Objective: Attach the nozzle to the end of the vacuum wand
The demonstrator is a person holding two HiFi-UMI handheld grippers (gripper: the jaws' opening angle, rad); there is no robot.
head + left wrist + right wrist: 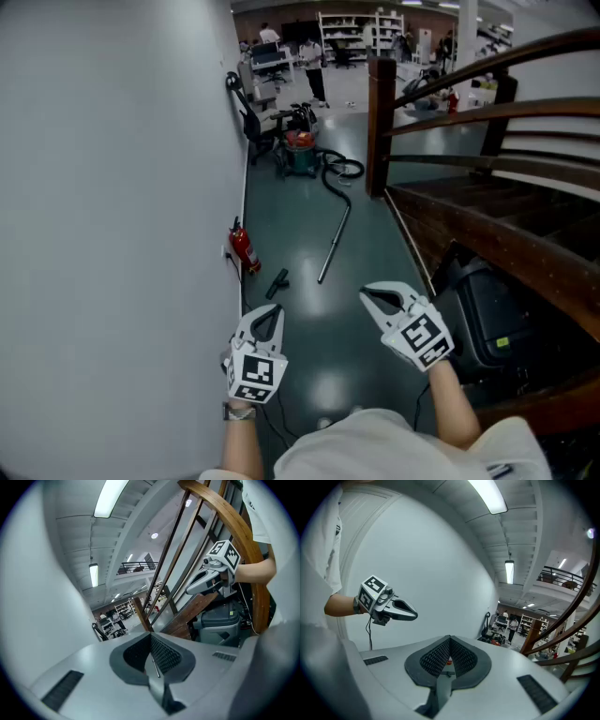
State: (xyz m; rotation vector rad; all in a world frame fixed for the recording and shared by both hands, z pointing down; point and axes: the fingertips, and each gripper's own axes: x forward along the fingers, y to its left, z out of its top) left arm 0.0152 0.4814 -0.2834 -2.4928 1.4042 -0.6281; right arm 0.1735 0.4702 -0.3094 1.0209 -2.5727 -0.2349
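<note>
As it lies detached, small black nozzle, long silver wand near.

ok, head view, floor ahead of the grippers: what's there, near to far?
black nozzle → vacuum wand → vacuum canister → shelving at the far end of the room

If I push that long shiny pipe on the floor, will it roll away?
Probably a little. The vacuum wand looks like a round, straight metal tube lying flat on the smooth, shiny floor, so a sideways push could roll it. It looks stiff, not bendy. The hose at its far end may hold it back.
</note>
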